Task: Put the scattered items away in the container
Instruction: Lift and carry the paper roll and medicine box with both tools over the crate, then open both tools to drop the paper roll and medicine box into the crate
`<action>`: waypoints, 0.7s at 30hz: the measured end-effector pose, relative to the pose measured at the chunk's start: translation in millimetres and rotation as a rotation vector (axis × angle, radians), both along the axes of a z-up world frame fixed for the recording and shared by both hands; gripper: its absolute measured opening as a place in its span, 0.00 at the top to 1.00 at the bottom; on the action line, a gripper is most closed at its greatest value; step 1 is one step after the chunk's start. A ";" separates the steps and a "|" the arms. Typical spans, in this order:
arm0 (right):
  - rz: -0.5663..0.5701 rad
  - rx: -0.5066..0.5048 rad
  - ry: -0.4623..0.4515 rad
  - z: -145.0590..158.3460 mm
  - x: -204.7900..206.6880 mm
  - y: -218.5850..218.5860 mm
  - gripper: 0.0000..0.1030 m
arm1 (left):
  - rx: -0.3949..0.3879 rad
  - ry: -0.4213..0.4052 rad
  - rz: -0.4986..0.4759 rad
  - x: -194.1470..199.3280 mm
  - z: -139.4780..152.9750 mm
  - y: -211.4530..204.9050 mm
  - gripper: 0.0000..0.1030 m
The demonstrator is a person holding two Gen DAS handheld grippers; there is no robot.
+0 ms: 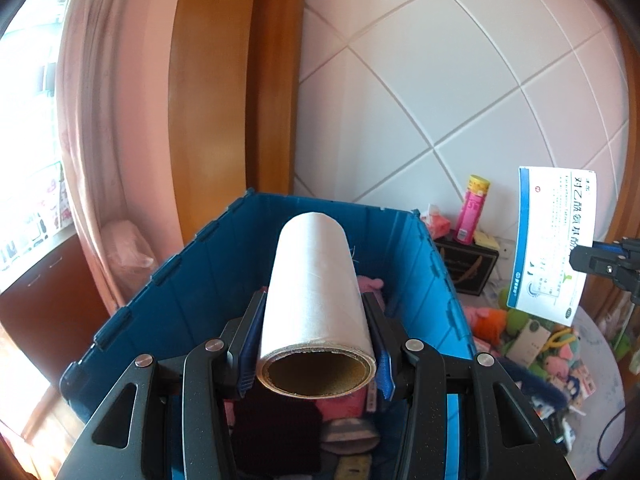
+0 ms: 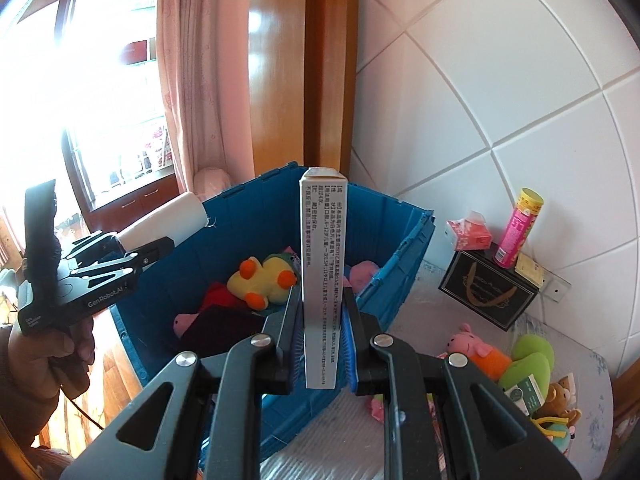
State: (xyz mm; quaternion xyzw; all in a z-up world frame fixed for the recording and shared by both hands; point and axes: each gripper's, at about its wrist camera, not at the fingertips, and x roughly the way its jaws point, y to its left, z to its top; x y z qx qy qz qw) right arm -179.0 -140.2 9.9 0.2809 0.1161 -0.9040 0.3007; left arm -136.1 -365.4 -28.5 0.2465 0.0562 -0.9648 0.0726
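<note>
Both tongs are loaded, left tongs [image 1: 316,344] pinching a white film roll on a cardboard core [image 1: 316,292] above the blue plastic crate [image 1: 192,280], right tongs [image 2: 322,340] clamping a tall white printed carton [image 2: 320,280] near its rim, probably so both drop in.

1. Container [image 1: 192,280]: blue.
2. Roll [image 1: 316,280]: white, brown core.
3. Box [image 2: 322,280]: white, black print; blue-bordered face [image 1: 548,240].
4. Duck toy [image 2: 262,280]: yellow, orange.
5. Tube [image 2: 518,228]: pink, yellow cap.
6. Curtain [image 1: 100,120]: pink.
</note>
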 end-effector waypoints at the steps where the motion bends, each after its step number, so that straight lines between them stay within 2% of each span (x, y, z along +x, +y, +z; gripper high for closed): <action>1: 0.007 -0.001 0.001 0.6 -0.3 -6.5 0.83 | 0.000 0.000 0.003 -0.4 -0.5 -4.5 0.57; 9: 0.039 -0.011 0.006 1.5 -2.1 -43.3 0.83 | -0.007 0.008 0.018 -3.8 2.0 -36.7 0.57; 18: 0.049 -0.031 -0.006 -2.8 -5.6 -66.4 0.83 | -0.007 0.009 0.020 -15.9 5.9 -52.8 0.56; 19: 0.056 -0.028 -0.016 -4.2 -6.5 -69.1 0.83 | -0.008 0.007 0.030 -16.8 6.6 -55.2 0.54; 20: 0.063 -0.022 -0.027 -6.5 -8.1 -72.1 0.82 | 0.000 0.004 0.034 -17.8 7.4 -57.6 0.32; 21: 0.065 -0.020 -0.031 -8.5 -8.7 -74.4 0.78 | 0.006 0.003 0.036 -19.0 7.8 -59.2 0.16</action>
